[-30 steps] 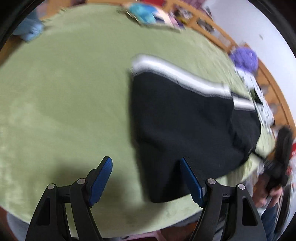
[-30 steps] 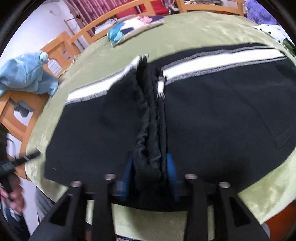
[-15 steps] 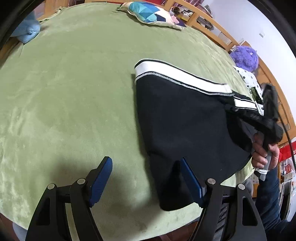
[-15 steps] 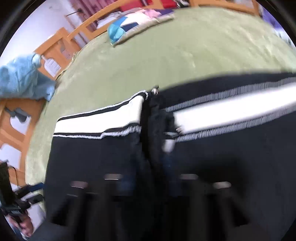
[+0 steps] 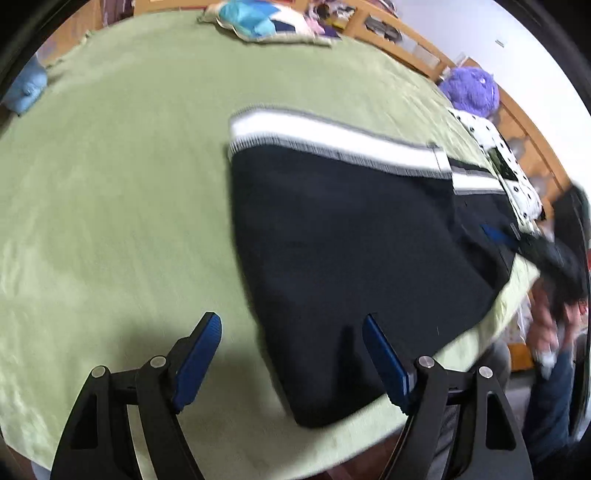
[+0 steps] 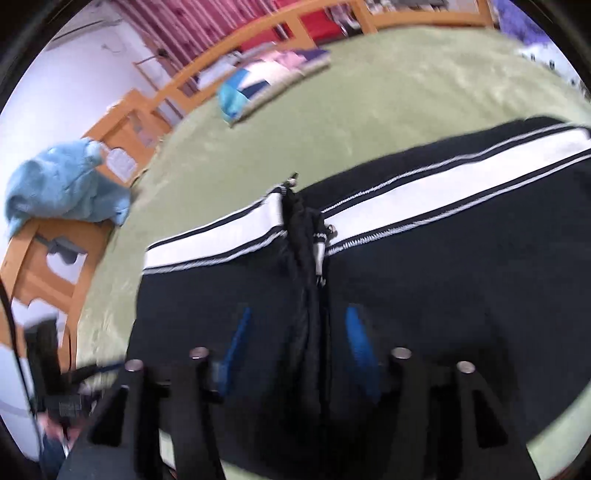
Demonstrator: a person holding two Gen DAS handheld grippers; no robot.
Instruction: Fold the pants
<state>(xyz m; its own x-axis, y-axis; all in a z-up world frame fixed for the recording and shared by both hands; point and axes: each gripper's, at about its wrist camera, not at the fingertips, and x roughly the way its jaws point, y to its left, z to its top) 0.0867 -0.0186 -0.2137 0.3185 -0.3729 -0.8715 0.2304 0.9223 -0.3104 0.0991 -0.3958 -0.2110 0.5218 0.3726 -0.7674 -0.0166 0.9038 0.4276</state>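
Note:
Black pants with a white side stripe lie flat on the green cover. My left gripper hangs open above the near left corner of the pants, one pad over bare cover, the other over black cloth. In the right wrist view the pants rise into a bunched ridge down the middle. My right gripper straddles that ridge; its jaws are opening and the blue pads stand apart from the cloth. It also shows blurred at the right edge, the right gripper.
A patterned pillow lies at the far edge of the cover. A purple plush and a spotted white cloth sit at the right. A blue plush rests on a wooden chair. A person's hand holds the right gripper.
The right gripper was shut on the bunched ridge of the pants; its jaws now stand apart and it has shifted along the cloth. The left gripper stays open over the same corner.

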